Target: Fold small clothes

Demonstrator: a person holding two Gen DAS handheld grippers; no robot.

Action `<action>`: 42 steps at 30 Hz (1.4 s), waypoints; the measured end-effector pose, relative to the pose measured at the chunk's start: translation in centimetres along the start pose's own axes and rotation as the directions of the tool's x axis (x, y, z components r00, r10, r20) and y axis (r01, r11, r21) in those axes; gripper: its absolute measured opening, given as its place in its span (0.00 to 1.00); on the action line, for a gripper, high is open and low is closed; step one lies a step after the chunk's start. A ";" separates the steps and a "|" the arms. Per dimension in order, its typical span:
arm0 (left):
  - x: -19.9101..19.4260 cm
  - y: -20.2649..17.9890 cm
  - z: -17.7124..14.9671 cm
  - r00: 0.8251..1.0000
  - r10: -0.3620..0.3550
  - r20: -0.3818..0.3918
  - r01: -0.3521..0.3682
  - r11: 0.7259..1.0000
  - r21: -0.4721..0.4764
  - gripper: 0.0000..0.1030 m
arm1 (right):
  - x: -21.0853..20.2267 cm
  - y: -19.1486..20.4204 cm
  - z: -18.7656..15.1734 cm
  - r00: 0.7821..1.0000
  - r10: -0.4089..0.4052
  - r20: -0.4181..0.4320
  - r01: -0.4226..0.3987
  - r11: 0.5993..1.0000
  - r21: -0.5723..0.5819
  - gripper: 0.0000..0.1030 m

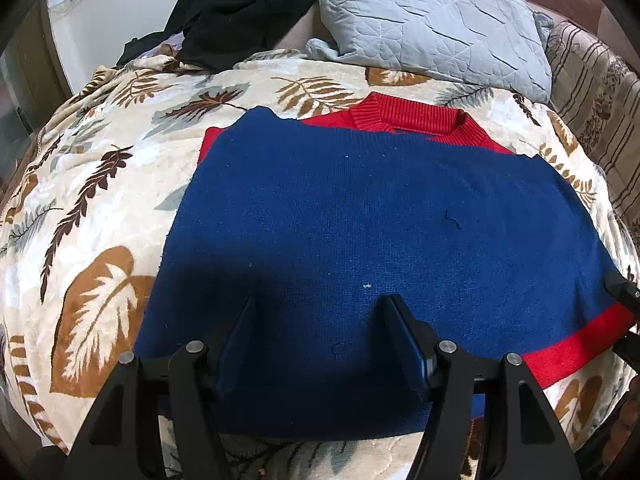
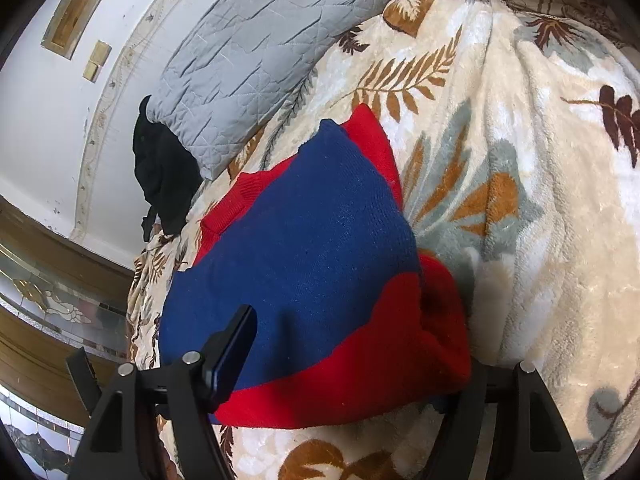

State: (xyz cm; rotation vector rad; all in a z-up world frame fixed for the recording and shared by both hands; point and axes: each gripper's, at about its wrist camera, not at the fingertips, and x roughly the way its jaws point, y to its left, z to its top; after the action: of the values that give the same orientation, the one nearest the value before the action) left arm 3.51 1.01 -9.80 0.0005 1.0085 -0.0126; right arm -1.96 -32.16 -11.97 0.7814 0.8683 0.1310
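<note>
Left claw [image 1: 320,316]: matte black frame, two angular black arms with triangular cut-outs, round silver pins at the pivots, and flat fingers [image 1: 404,344] faced in dark blue. Right claw [image 2: 352,344]: same black frame, silver pins, one dark blue finger visible.

Bright, even light; soft shadows nearby; strong fisheye bending, dark corners.

A bed under a cream leaf-print blanket [image 1: 100,184] carries everything — the blue and red sweater [image 1: 360,220] lies flat at its middle. Beyond the sweater rests a grey quilted pillow [image 1: 432,20], black clothing [image 1: 240,4] heaped beside that.
</note>
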 end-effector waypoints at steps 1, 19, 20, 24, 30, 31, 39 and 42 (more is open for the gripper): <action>0.0 0.0 0.0 1.000 -0.001 0.000 0.001 1.000 0.000 0.65 | 0.0 0.0 0.0 1.000 0.000 0.000 0.000 1.000 -0.001 0.72; 1.1 -3.0 0.0 0.996 0.080 0.050 -0.086 0.985 0.152 0.74 | 0.3 0.6 0.5 0.999 -0.048 -0.021 0.047 0.998 -0.037 0.63; 0.5 -2.9 0.3 0.997 0.065 0.043 -0.071 0.987 0.144 0.73 | 0.4 0.6 0.7 0.998 -0.063 -0.029 0.062 0.997 -0.041 0.52; -2.2 -2.1 0.7 0.991 -0.001 0.133 -0.012 0.995 0.097 0.74 | 0.2 0.0 1.0 0.994 -0.095 -0.045 0.094 0.995 -0.025 0.41; 0.6 -2.3 0.1 0.999 0.016 0.032 -0.021 0.988 0.154 0.77 | 0.5 0.2 1.2 0.994 -0.092 -0.054 0.092 0.996 0.000 0.52; -0.3 -1.7 0.5 0.999 -0.044 0.022 0.041 0.992 0.119 0.77 | 0.8 0.2 1.2 0.993 -0.100 -0.057 0.100 0.995 -0.009 0.47; -6.1 10.3 0.8 0.976 -0.060 0.208 0.102 0.975 -0.198 0.77 | -1.4 9.6 2.1 0.977 -0.194 0.084 0.210 0.937 -0.279 0.10; -5.5 16.4 -0.3 0.979 -0.015 0.201 0.091 0.923 -0.374 0.77 | -1.5 18.2 0.1 0.978 -0.125 0.165 0.189 0.864 -0.466 0.10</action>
State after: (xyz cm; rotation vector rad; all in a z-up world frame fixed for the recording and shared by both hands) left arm 0.51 17.44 -5.36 -0.3798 0.8008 0.1331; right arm 0.77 -19.71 1.06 0.2454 0.7289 0.1419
